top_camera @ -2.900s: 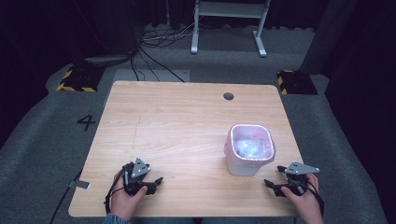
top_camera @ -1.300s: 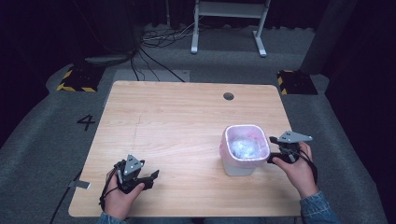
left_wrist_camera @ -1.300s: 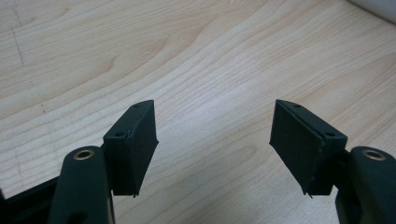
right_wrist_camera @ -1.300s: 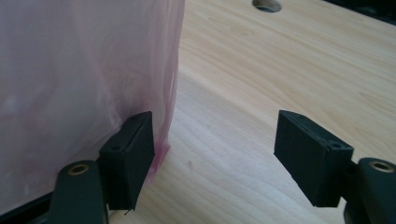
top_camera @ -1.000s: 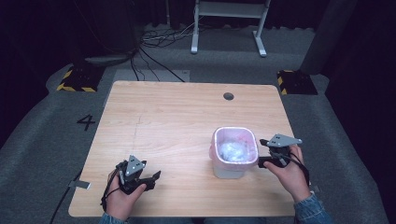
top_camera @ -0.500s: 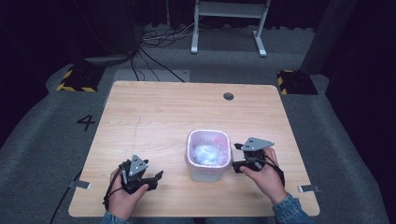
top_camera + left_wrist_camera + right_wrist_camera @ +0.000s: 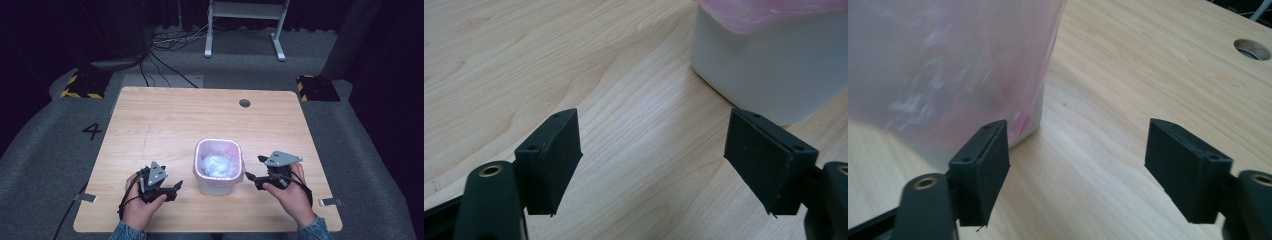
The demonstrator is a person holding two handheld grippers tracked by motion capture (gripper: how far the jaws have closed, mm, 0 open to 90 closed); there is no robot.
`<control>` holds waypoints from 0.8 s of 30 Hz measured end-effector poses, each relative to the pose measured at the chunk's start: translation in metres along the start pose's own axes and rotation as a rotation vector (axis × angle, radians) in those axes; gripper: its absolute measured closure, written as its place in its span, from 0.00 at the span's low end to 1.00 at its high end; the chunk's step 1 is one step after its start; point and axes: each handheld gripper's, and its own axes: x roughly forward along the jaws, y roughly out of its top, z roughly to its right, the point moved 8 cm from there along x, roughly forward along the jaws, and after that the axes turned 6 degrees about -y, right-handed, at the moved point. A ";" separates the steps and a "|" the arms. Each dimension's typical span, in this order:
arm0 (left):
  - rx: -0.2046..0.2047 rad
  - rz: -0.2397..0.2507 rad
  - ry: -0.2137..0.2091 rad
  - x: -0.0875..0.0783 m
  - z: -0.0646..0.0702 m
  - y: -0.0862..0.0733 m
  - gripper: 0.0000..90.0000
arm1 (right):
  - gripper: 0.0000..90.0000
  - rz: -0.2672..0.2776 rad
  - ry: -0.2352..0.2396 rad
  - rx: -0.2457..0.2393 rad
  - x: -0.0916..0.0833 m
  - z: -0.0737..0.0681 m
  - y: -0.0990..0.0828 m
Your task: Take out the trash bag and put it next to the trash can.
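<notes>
A small white bin [image 7: 216, 187] lined with a pink bag stands near the front middle of the wooden table [image 7: 165, 125], with crumpled pale stuff [image 7: 216, 163] inside. My left gripper [image 7: 175, 191] lies on the table just left of the bin and points at it. Its jaws have just been opening, with bare wood between them [image 7: 651, 145]; the bin's wall [image 7: 769, 60] is ahead to the right. My right gripper [image 7: 254, 168] sits close beside the bin's right side. Its jaws have also just been opening, empty [image 7: 1078, 150], and the bagged bin [image 7: 948, 65] rises beyond its left jaw.
A round cable hole [image 7: 244, 103] sits in the far right of the table. The table's front edge runs just under both hands. Beyond the far edge are floor cables [image 7: 165, 45] and a metal stand [image 7: 245, 25].
The bin has slid left from the table's right side to the front middle, with the right gripper moving along at its right side. The left hand has barely shifted.
</notes>
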 end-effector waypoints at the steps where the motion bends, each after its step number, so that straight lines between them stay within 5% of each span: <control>1: 0.007 0.002 -0.009 -0.001 0.002 0.002 0.23 | 0.28 -0.005 0.009 -0.009 -0.005 -0.003 -0.002; 8: 0.069 0.011 -0.092 -0.002 0.018 0.014 0.21 | 0.30 0.017 0.108 -0.052 -0.019 -0.033 0.001; 12: 0.123 0.009 -0.060 0.003 0.023 0.021 0.21 | 0.31 0.037 0.169 -0.069 -0.014 -0.049 0.004; 15: 0.154 0.016 -0.086 0.008 0.029 0.027 0.22 | 0.31 0.052 0.197 -0.072 -0.006 -0.057 0.007; 18: 0.153 0.043 -0.120 0.011 0.030 0.033 0.23 | 0.35 0.062 0.208 -0.076 -0.004 -0.060 0.010; 21: 0.233 0.032 -0.113 0.014 0.030 0.039 0.23 | 0.46 0.066 0.208 -0.105 -0.002 -0.060 0.014; 24: 0.269 0.023 -0.137 0.015 0.036 0.044 0.23 | 0.52 0.061 0.197 -0.109 -0.004 -0.056 0.015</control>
